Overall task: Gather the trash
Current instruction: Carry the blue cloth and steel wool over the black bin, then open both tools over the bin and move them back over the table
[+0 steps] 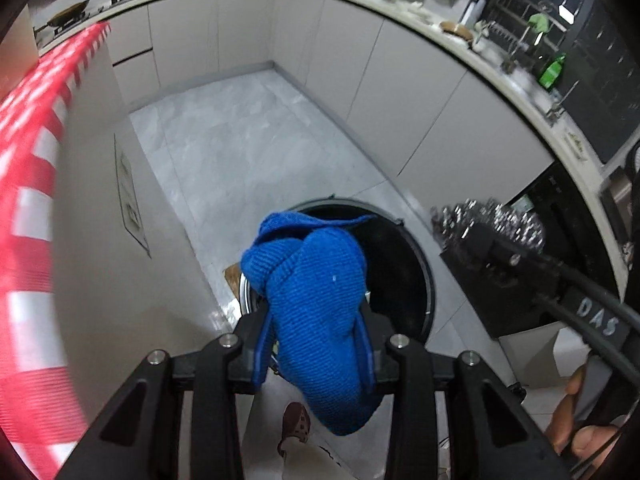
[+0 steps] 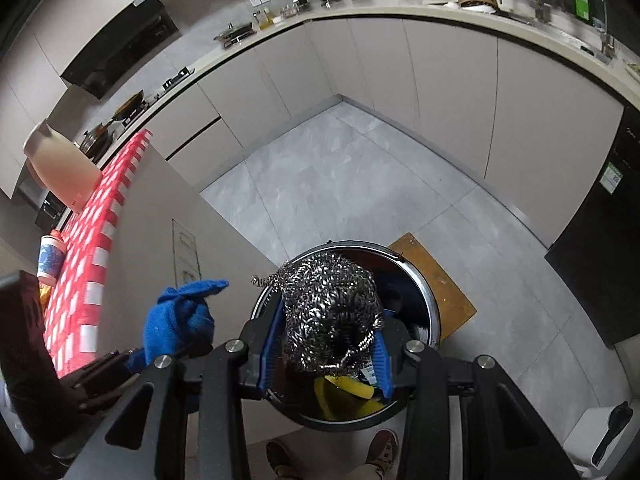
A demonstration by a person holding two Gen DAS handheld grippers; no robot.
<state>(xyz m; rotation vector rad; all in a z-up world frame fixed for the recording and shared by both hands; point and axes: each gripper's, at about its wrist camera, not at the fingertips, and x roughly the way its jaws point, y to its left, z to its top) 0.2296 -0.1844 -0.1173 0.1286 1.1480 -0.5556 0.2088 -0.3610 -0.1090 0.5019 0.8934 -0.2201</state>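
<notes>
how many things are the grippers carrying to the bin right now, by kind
blue cloth: 1, held in the left gripper
steel wool scourer: 1, held in the right gripper
total: 2, both above the open round trash bin
</notes>
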